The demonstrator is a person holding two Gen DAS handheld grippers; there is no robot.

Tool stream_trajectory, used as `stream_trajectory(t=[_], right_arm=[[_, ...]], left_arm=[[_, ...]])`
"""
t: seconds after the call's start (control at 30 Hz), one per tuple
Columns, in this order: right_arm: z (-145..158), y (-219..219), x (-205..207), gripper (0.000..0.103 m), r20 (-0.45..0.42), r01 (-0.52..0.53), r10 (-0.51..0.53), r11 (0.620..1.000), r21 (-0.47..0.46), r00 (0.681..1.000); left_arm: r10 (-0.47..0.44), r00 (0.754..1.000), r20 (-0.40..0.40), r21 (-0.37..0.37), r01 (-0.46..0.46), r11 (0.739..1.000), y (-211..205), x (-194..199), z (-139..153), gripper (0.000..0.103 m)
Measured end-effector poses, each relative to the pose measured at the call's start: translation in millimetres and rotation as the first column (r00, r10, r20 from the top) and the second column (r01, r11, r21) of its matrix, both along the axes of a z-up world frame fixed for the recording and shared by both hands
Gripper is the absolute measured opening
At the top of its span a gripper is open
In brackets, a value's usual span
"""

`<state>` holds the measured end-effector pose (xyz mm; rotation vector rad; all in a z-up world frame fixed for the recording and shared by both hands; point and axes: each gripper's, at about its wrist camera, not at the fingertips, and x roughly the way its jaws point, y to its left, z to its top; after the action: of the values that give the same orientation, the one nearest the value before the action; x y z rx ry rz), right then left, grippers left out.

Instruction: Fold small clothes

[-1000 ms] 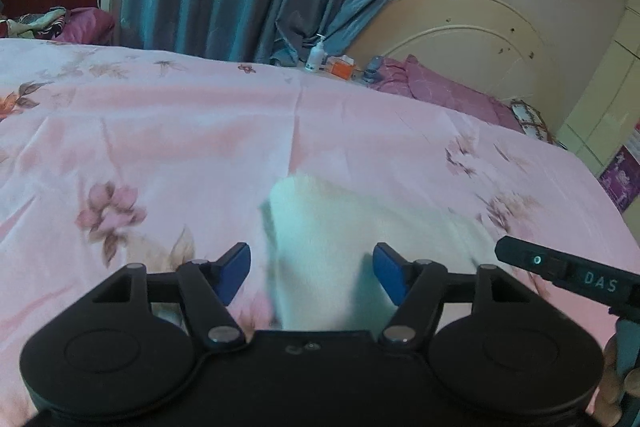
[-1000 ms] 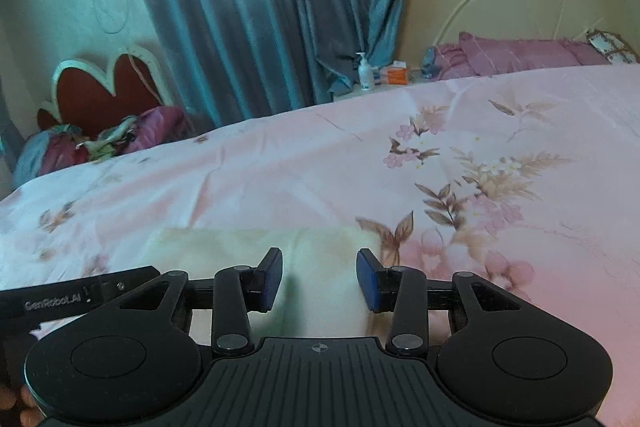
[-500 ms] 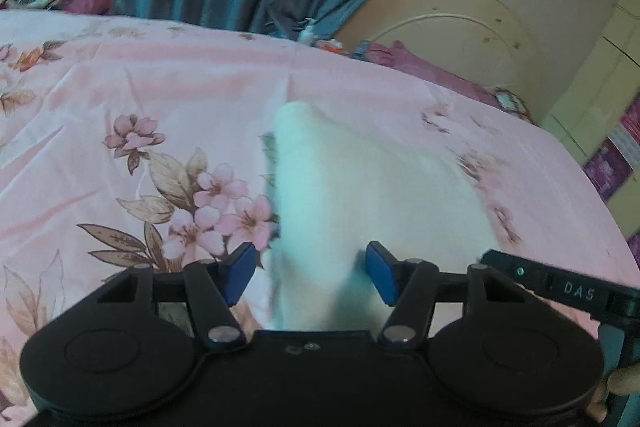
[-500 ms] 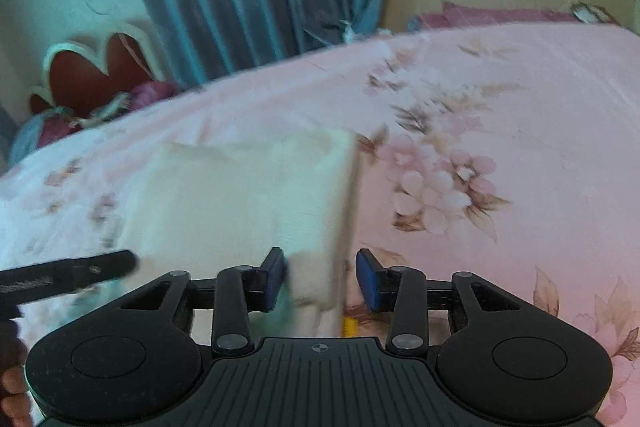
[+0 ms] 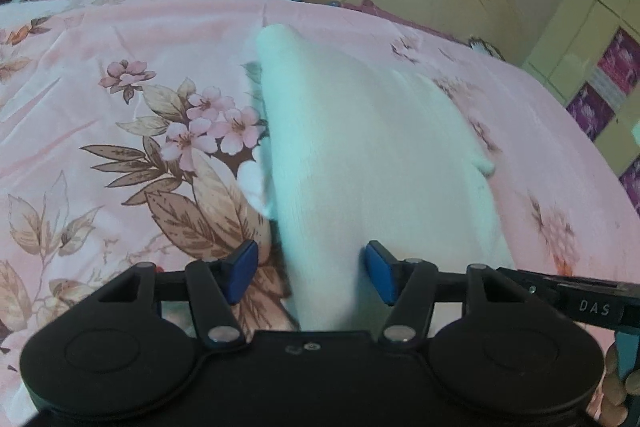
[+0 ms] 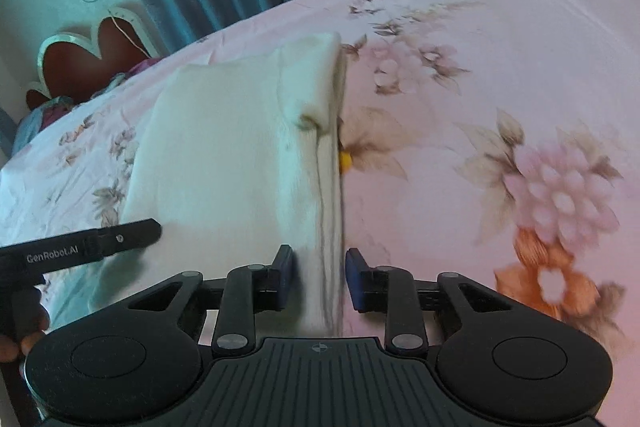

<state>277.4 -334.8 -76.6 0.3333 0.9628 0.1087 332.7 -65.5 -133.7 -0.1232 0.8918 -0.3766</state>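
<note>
Left wrist view showed my left gripper (image 5: pixel 306 269) open, its jaws straddling the near left edge of the cream garment (image 5: pixel 360 155) on the pink floral bedsheet (image 5: pixel 120 131). A second before, both grippers sat further back — now my right gripper (image 6: pixel 318 277) was closing around the near right edge, pads not yet pressing. I judged the fold-lift imminent.

We see the left hand-held gripper (image 5: pixel 310 269) as a matte black body with two round side discs, silver pivot screws, blue finger pads (image 5: pixel 242 269) and a bar lettered "DAS". The right hand-held gripper (image 6: pixel 318 279) has a ribbed black housing and "GenRobot.AI" lettering.
</note>
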Motion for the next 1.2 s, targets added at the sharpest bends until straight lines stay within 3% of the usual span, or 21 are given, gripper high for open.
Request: stream_trajectory(t=[0.2,0.3,0.33,0.4,0.57,0.73,0.87,1.2], right_arm=[[1,6,-7,0.028,-0.001,0.056,-0.056,0.998,-0.020,0.998],[3,8,-10,0.029,-0.002,0.070,-0.070,0.997,-0.026,0.998],[3,7,-10,0.030,-0.007,0.073,-0.074,0.997,-0.023,0.997],[7,6,-9,0.045,-0.017,0.083,-0.084,0.996,-0.031,0.996],[16,-2,-5,0.047,0.012,0.091,-0.091,0.995,-0.048,0.996],[19,-16,22,0.050,0.020,0.094,-0.095,0.995,0.013,0.995],[21,-17,45,0.065,0.056,0.063,-0.065,0.997,0.036,0.996],[1,-17,99,0.065,0.064,0.011,-0.016,0.997,0.080,0.998]], left_arm=[[-0.021,1.000,-0.023,0.003,0.021,1.000,2,1,1,0.061],[-0.028,0.999,-0.034,0.001,0.028,1.000,4,4,3,0.068],[-0.024,0.999,-0.038,0.004,0.024,1.000,4,5,4,0.070],[-0.015,0.999,-0.043,0.003,0.015,1.000,5,7,7,0.074],[0.018,1.000,-0.010,0.016,-0.018,1.000,4,16,17,0.079],[0.063,0.998,-0.005,-0.001,-0.063,0.998,1,35,25,0.082],[0.080,0.997,-0.014,-0.008,-0.080,0.997,-6,50,25,0.082],[0.096,0.994,-0.047,-0.038,-0.098,0.994,-18,76,14,0.082]])
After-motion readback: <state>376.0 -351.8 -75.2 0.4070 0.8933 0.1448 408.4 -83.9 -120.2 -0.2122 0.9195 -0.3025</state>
